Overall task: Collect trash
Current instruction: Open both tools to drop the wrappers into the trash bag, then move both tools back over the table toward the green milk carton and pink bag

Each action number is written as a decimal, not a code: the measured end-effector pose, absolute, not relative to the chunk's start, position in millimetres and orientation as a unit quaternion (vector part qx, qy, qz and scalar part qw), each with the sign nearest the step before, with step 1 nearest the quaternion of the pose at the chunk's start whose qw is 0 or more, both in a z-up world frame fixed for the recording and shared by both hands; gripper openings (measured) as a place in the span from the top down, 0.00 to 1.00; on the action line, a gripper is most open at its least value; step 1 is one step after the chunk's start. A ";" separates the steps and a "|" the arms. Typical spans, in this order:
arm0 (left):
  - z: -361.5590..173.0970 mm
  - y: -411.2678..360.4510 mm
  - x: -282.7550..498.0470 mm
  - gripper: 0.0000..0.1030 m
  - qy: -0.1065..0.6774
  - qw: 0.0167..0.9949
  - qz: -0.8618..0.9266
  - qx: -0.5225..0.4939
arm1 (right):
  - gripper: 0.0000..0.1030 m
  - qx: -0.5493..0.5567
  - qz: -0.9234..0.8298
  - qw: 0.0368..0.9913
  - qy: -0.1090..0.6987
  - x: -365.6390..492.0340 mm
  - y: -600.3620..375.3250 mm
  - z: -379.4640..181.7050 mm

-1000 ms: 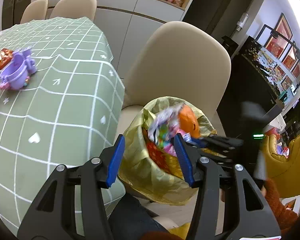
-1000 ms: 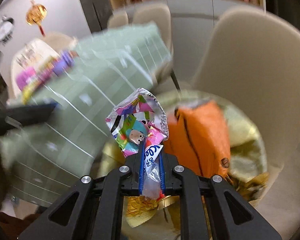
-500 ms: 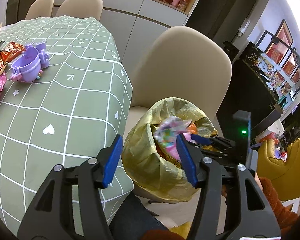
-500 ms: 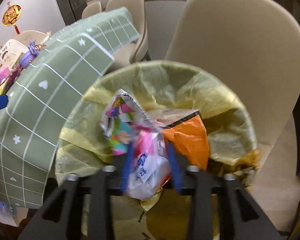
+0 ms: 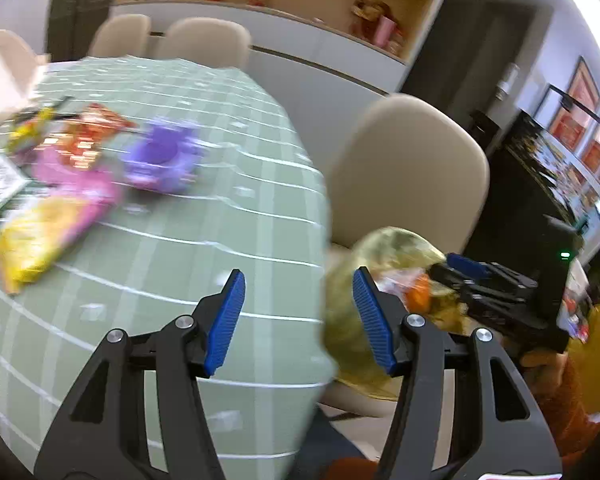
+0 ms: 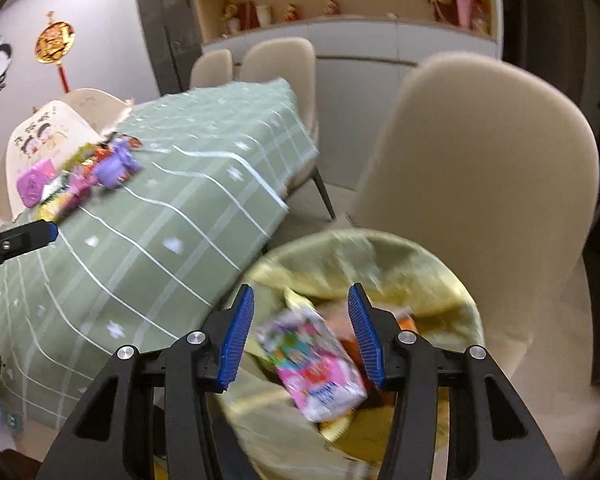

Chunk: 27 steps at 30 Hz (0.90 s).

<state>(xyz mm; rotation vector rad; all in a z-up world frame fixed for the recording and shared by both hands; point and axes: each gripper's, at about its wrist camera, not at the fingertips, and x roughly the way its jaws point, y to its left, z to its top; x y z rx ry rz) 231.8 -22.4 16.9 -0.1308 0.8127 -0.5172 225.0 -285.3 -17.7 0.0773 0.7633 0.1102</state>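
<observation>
My right gripper (image 6: 300, 332) is open and empty above the yellow-lined trash bin (image 6: 432, 256). A colourful pink wrapper (image 6: 314, 360) lies in the bin between and below its jaws, beside an orange bag (image 6: 406, 322). My left gripper (image 5: 298, 316) is open and empty over the edge of the green checked table (image 5: 188, 248). Several wrappers remain on the table: a yellow one (image 5: 32, 236), a pink one (image 5: 82, 188) and a red one (image 5: 94, 130). The bin (image 5: 352, 320) and my right gripper (image 5: 480, 276) also show in the left wrist view.
A purple toy cup set (image 5: 162, 156) stands by the wrappers. A beige chair (image 6: 480, 152) stands behind the bin, which sits on its seat. More chairs (image 5: 204, 42) and a white sideboard line the far wall. A dark cabinet (image 5: 548, 168) is at right.
My right gripper opened and let the pink wrapper fall into the bin, then rose. My left gripper swung left toward the table, bringing the wrappers into view.
</observation>
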 end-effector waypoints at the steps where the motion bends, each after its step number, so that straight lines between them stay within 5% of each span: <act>1: 18.0 -10.4 233.4 0.48 0.389 0.888 -0.237 -0.066 | 0.55 0.036 0.065 0.928 0.366 226.3 -275.7 -12.6; 13: 9.6 133.9 263.3 0.48 0.381 0.911 -0.114 -0.108 | 0.55 -0.002 0.153 0.923 0.354 256.8 -157.2 1.4; 22: 2.9 163.8 305.2 0.48 0.385 0.915 -0.090 -0.082 | 0.55 -0.023 0.169 0.916 0.364 269.7 -114.9 -5.1; 27: -7.4 195.8 332.7 0.48 0.406 0.894 -0.017 -0.188 | 0.55 -0.016 0.162 0.912 0.376 277.6 -111.3 -14.4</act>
